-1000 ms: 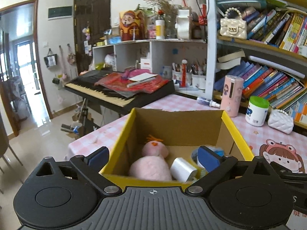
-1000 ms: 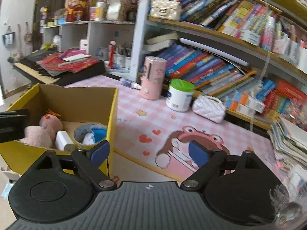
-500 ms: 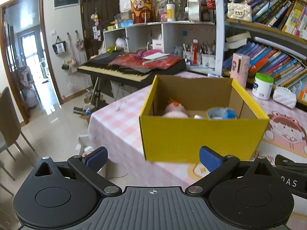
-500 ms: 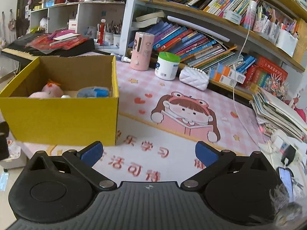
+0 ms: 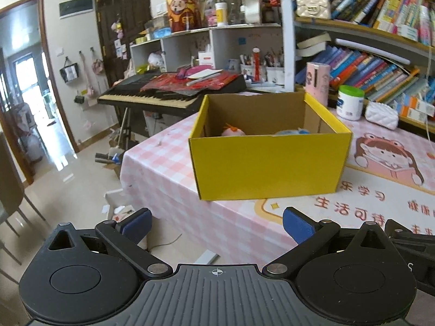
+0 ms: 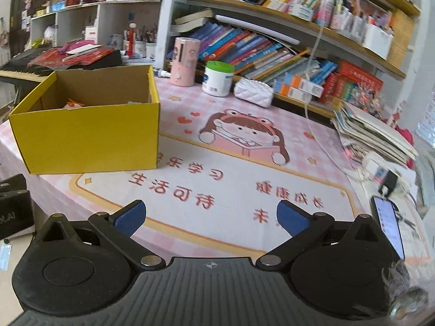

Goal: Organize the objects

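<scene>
A yellow cardboard box point(image 5: 267, 163) point(image 6: 87, 133) stands on the pink checked table point(image 5: 163, 168), open at the top. Over its front wall peep a pink plush toy point(image 5: 233, 131) point(image 6: 72, 104) and a blue thing point(image 5: 295, 131). My left gripper point(image 5: 217, 224) hangs open off the table's front corner, well short of the box, nothing between its fingers. My right gripper point(image 6: 209, 216) is open too, over the cartoon mat point(image 6: 244, 168), with the box to its far left. The other gripper's black body point(image 6: 13, 212) shows at the left edge of the right wrist view.
Behind the box stand a pink cylinder point(image 6: 185, 62), a white jar with a green lid point(image 6: 217, 78) and a white quilted pouch point(image 6: 254, 92) along the bookshelf point(image 6: 272, 46). Stacked papers point(image 6: 372, 135) and a phone point(image 6: 388, 222) lie right. A keyboard point(image 5: 163, 92) and a chair point(image 5: 11, 195) stand left.
Both grippers have drawn back from the box. A second ago they hung right over it; now its whole front wall shows and the toys inside are mostly hidden.
</scene>
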`<state>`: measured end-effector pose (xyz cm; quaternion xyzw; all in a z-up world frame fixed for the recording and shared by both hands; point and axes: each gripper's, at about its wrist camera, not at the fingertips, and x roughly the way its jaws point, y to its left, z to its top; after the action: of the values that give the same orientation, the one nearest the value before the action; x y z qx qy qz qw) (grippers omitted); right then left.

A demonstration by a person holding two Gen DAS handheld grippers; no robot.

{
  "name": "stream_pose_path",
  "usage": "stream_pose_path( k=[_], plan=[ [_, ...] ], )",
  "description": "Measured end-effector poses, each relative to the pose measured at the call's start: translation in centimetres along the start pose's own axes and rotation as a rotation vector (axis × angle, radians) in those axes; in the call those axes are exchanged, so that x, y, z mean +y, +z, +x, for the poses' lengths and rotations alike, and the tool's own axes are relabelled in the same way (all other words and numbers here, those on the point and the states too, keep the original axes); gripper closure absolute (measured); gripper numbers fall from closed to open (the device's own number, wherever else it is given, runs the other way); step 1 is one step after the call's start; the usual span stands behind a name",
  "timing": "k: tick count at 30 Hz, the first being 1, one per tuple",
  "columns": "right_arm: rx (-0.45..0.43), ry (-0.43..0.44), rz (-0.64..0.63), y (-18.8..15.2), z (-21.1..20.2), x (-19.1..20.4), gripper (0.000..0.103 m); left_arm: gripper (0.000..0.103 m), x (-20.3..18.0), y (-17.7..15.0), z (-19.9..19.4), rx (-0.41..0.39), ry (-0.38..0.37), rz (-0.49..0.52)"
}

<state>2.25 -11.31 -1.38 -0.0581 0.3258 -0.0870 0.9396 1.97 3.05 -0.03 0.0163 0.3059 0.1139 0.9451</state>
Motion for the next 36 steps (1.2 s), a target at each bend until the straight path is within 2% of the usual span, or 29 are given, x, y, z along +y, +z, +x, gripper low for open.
stream_pose_path(
  k=[10,16,21,36],
  plan=[
    [0.018,-0.049,0.057,-0.8,-1.2,-1.2,0.000,0.000,-1.4,-0.3,-0.7,-0.006,-0.045,0.060],
    [0.022,-0.080,0.058,-1.0,-1.1,-2.1,0.000,0.000,-2.5,-0.2,-0.5,0.007,-0.050,0.050],
    [0.030,-0.110,0.085,-1.0,-0.8,-3.4,0.000,0.000,-4.0,-0.3,-0.5,0.013,-0.064,0.082],
    [0.050,-0.137,0.101,-1.4,-0.1,-5.4,0.000,0.000,-6.1,0.0,-0.3,0.038,-0.083,0.092]
  ],
)
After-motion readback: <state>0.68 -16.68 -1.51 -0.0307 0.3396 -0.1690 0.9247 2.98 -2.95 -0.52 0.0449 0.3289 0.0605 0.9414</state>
